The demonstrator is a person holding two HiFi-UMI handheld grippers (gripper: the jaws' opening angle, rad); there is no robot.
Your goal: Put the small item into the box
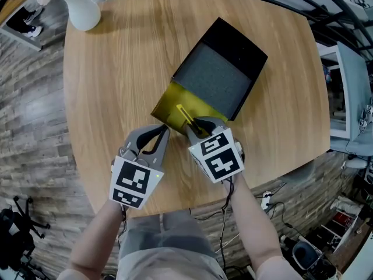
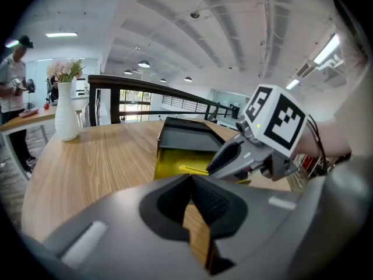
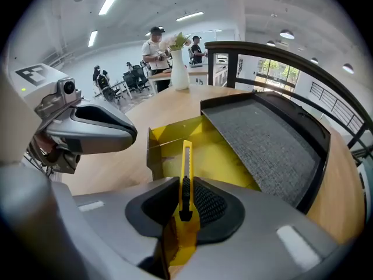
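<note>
We are gripping the yellow utility knife [image 3: 186,177] in our right gripper [image 3: 185,198]. Its jaws are closing snugly on the knife's body, and the blade end is pointing forward, away from us. In the right gripper view the knife is reaching over the near wall of the yellow box [image 3: 170,137], above the box's floor in the middle of the frame. It is not yet lying in the box. Our left gripper [image 2: 195,214] is holding nothing. Its jaws are drawn almost together, with only a sliver of the wooden table [image 2: 99,156] showing between them. It is hanging just left of the right gripper and a little short of the box.

We judge that we are in the placing step: the small item is picked up and brought to the box, but not released. The next move is calling for us to lower the knife until it is resting on the yellow floor, then part the right jaws and draw back without dragging it out.

The head view is giving us the layout from above. The box [image 1: 169,108] is sitting mid-table with its black lid [image 1: 224,72] opened toward the upper right, and a white vase [image 1: 81,9] is standing at the upper left. It is not showing the grip itself, which only the right gripper view is making plain. The left gripper view is showing the right gripper [image 2: 217,163] from the side, leaning over the box.
</note>
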